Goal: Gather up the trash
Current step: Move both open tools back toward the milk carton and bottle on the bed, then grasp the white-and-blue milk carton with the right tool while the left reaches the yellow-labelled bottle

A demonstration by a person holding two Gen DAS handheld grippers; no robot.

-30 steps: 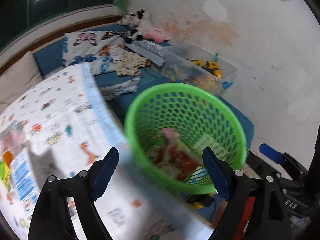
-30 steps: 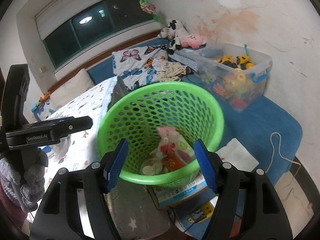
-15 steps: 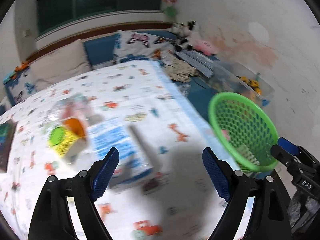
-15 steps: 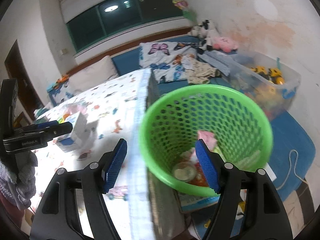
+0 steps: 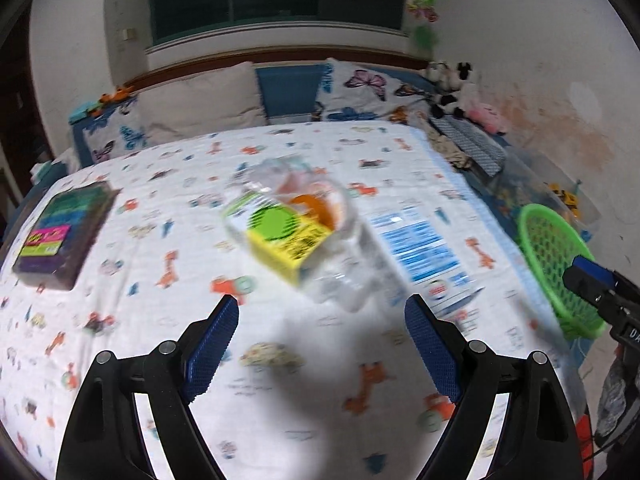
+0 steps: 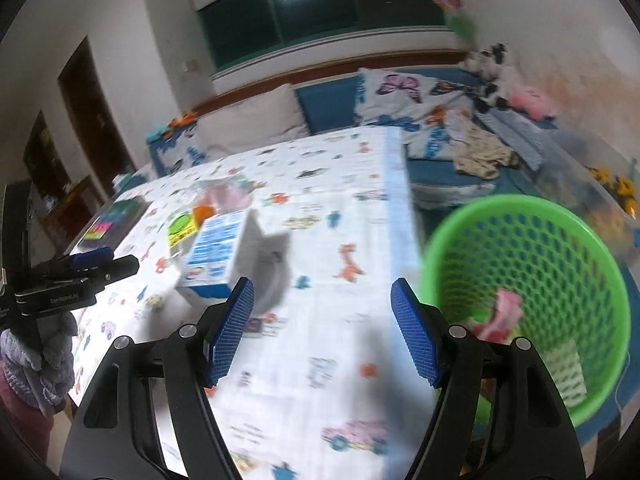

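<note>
A clear plastic bottle (image 5: pixel 296 232) with a yellow and green label and an orange cap lies on the patterned table cloth (image 5: pixel 168 184). My left gripper (image 5: pixel 320 344) is open and empty, just short of the bottle. A white and blue carton (image 5: pixel 416 248) stands right of the bottle; it also shows in the right wrist view (image 6: pixel 218 252). My right gripper (image 6: pixel 322 332) is open and empty, over the table's right edge. The green mesh basket (image 6: pixel 560 248) stands off that edge with trash (image 6: pixel 502 316) inside.
A dark notebook (image 5: pixel 64 232) with bright labels lies at the table's left. Pillows (image 5: pixel 200 100), clothes and soft toys (image 6: pixel 504 80) lie on the blue bench behind. A clear toy box (image 6: pixel 612 192) stands past the basket. My left gripper shows at the left of the right wrist view (image 6: pixel 92 260).
Both grippers have swung left, away from the basket and toward the table. The bottle and carton have come into the left view. Both stay open and empty.
</note>
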